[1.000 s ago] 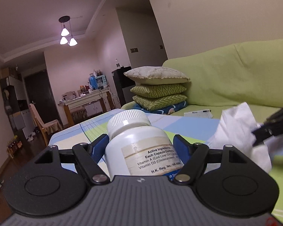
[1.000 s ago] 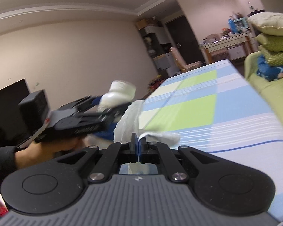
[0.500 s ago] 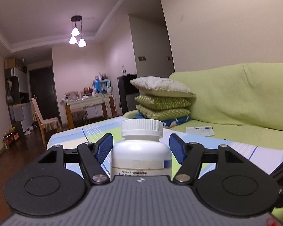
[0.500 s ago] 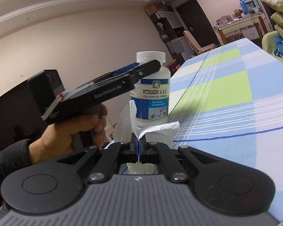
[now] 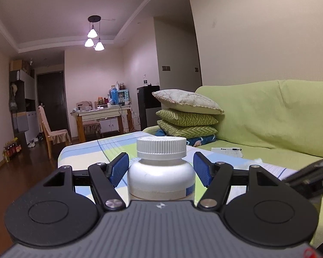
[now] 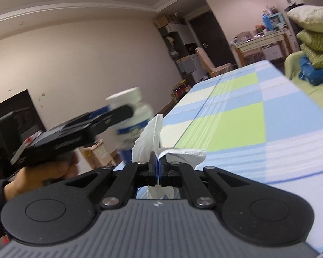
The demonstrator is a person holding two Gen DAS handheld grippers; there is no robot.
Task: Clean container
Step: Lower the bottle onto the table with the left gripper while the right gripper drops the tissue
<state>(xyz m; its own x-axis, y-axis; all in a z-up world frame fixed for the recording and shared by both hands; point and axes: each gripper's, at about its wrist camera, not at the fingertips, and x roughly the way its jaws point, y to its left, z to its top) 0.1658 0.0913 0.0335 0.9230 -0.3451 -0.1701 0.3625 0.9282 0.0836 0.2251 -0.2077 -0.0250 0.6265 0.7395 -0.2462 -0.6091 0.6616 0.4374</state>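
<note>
Swung away from the crumpled white tissue [image 6: 149,142] pinched in the right gripper [image 6: 158,167], the white ribbed-cap plastic pill bottle [image 5: 161,167], clamped by the left gripper [image 5: 161,168], is mid-wipe and must be brought into contact again.

A table [image 6: 236,126] runs lengthwise toward the far room under a cloth [image 5: 118,148] checked in blue, green and pale squares with thin stripe lines, its top bare in both views, though the grippers hide the near end.
</note>
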